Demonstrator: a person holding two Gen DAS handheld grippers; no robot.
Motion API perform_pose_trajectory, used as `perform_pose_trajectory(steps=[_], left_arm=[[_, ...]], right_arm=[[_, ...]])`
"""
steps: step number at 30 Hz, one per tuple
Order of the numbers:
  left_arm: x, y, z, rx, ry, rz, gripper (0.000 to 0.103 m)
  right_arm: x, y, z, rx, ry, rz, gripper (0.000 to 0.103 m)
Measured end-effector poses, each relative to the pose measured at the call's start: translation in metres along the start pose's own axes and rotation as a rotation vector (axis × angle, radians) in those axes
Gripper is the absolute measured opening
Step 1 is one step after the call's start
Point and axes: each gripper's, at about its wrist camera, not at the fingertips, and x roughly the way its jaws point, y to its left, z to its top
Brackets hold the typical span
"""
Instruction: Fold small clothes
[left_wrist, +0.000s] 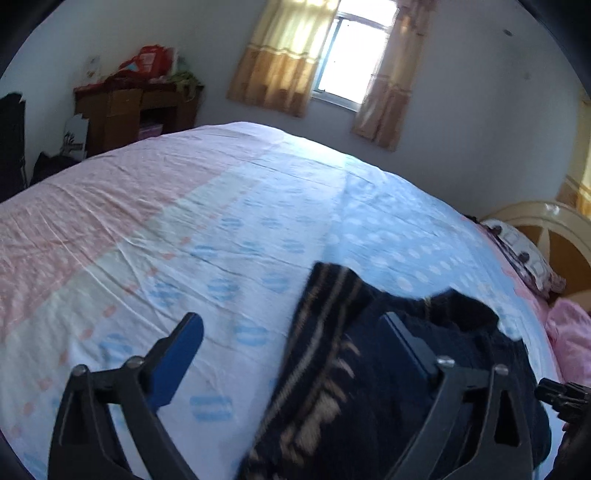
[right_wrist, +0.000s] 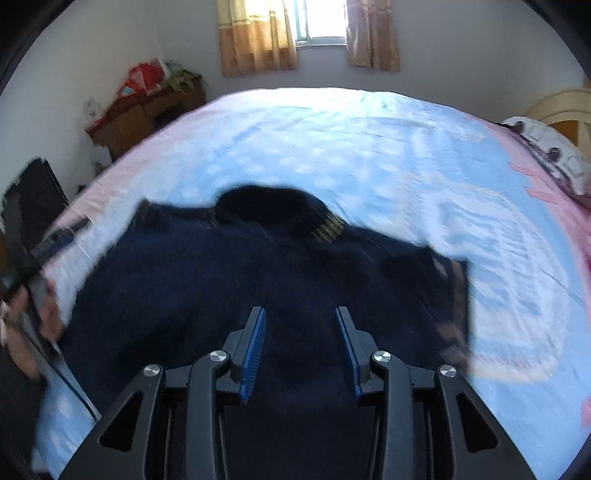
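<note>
**Dark knit garment on bed, two hand-held grippers above**

Surface: bed (right_wrist: 369, 147) under a sheet in pale blue with white dots, pink and cream panels to the left of the left hand-held gripper. Wrinkled, sunlit.

Room: white walls; window (left_wrist: 351, 55) with tan curtains (left_wrist: 280, 59) beyond the far bed edge; brown cabinet (left_wrist: 129, 110) piled with red items, far left; cream headboard (left_wrist: 546, 229) and patterned pillow (left_wrist: 524, 254), far right.

Left hand-held gripper (left_wrist: 291, 338): angled down toward the bed, jaws spread wide. Left finger over bare sheet; right finger over the garment. Nothing pinched.

Right hand-held gripper (right_wrist: 299, 350): pitched steeply down, jaws partly parted, not gripping; garment directly beneath and ahead.

Garment (right_wrist: 258, 277): navy knit, spread flat on the bed, collar with gold stripes at the far end.

View differences: right wrist view gives the full garment outline plus the person's hand (right_wrist: 33, 325) and the left tool at far left, blurred. Left wrist view gives only the garment's tan-patterned edge (left_wrist: 325, 369) and a pink cloth (left_wrist: 569, 332) at far right.
</note>
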Motion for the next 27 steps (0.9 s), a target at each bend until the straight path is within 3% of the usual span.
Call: perform_pose_trajectory(steps=[3, 6, 9, 11, 14, 17, 18, 20, 27], left_arm=[[-0.004, -0.012, -0.013, 0.073, 0.053, -0.002, 0.098], [-0.006, -0.019, -0.03, 0.135, 0.116, 0.016, 0.098], [-0.005, -0.017, -0.046, 0.167, 0.186, 0.048, 0.098], [-0.008, -0.012, -0.052, 0.172, 0.202, 0.08, 0.098], [-0.015, -0.001, -0.058, 0.157, 0.219, 0.117, 0.098], [-0.013, 0.009, -0.064, 0.153, 0.247, 0.168, 0.098], [-0.01, 0.013, -0.068, 0.151, 0.267, 0.188, 0.099], [-0.01, 0.019, -0.068, 0.122, 0.272, 0.173, 0.1], [-0.012, 0.023, -0.072, 0.12, 0.268, 0.172, 0.101]], right_arm=[[0.012, -0.026, -0.036, 0.063, 0.103, -0.07, 0.039], [0.001, -0.04, -0.056, 0.11, 0.064, -0.039, 0.037], [-0.007, -0.038, -0.056, 0.121, 0.047, -0.053, 0.037], [-0.019, -0.031, -0.056, 0.105, 0.004, -0.071, 0.039], [-0.039, -0.021, -0.064, 0.082, -0.055, -0.009, 0.039], [-0.047, -0.013, -0.078, 0.048, -0.06, -0.065, 0.039], [-0.042, -0.016, -0.087, 0.05, -0.013, -0.083, 0.039], [-0.029, -0.024, -0.102, 0.068, 0.06, -0.122, 0.038], [-0.058, -0.023, -0.115, 0.08, -0.036, -0.107, 0.037]])
